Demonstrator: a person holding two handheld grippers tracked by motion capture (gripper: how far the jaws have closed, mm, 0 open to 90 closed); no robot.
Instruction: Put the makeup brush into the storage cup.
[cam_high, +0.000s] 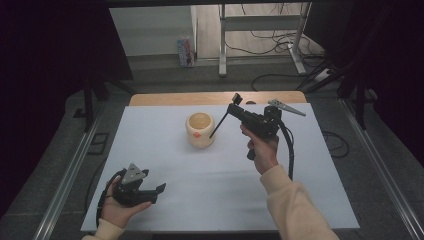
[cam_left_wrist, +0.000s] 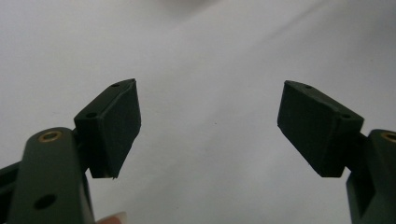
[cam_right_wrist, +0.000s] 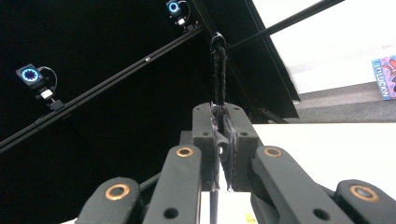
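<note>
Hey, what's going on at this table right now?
A person works at a white table with a hand-held gripper in each hand. The right hand-held gripper is shut on a thin black stick-like tool, holding it raised and slanted beside a cream cup; whether its lower tip touches the cup is hard to tell. The left hand-held gripper sits near the table's front edge, jaws open with nothing between them.

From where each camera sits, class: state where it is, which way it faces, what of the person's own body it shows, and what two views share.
High view: above the person's side, facing forward and down on the white table; both forearms, left gripper, right gripper, cream cup.
Left gripper view: on the left gripper, facing the table; jaws apart, a fingertip.
Right gripper view: on the right gripper, tilted upward; jaws clamp a thin black tool.
Shared: the black tool.
</note>
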